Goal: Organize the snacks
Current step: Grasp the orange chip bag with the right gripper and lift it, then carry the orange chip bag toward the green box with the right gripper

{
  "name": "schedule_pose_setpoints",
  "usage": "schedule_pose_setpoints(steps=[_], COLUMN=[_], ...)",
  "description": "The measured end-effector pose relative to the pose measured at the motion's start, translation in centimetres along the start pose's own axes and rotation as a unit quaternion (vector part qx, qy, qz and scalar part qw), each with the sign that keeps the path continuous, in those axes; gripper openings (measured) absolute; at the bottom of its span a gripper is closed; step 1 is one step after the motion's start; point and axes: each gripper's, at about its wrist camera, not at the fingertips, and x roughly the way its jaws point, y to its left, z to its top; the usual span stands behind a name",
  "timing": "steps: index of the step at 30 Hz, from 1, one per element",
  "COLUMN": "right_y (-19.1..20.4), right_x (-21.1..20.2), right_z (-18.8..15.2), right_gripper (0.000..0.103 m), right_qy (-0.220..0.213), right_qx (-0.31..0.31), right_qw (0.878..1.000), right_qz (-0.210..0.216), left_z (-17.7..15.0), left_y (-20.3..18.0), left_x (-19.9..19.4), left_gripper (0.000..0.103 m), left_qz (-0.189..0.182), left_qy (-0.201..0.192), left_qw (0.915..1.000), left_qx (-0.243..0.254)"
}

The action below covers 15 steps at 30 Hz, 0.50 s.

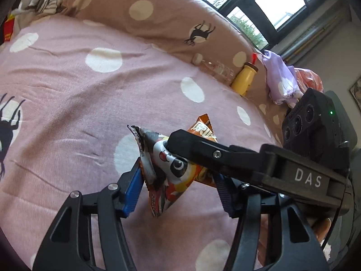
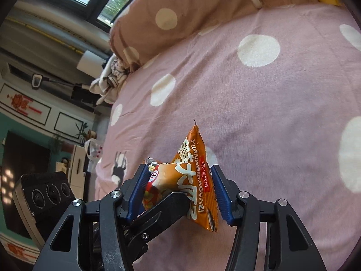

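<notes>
Snack packets, one panda-printed (image 1: 173,164) and one orange (image 2: 191,180), sit clamped in left gripper (image 1: 178,185) and right gripper (image 2: 180,192) jaws above the bed (image 1: 67,90); sorting remains unfinished.

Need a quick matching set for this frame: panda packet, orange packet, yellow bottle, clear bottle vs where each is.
1. panda packet
2. orange packet
3. yellow bottle
4. clear bottle

A. lying along the pillow, white cap on
B. between the left gripper's pads
C. beside the lilac cloth, brown cap on
D. between the right gripper's pads

Pairs: 1-B, 2-D, 3-C, 4-A
</notes>
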Motion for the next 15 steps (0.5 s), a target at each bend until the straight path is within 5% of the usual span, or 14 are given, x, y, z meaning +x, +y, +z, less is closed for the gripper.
schedule_pose_setpoints(steps=[15], right_y=[1.3], right_x=[-10.2], right_z=[-11.1], right_gripper=[0.058], right_qy=[-0.044], right_qx=[0.009], right_qw=[0.999], right_qz=[0.004], left_z=[-9.3], left_y=[-8.5], left_x=[-7.1], left_gripper=[0.056], left_qz=[0.027], left_qy=[0.019], left_qw=[0.9950], left_qx=[0.094])
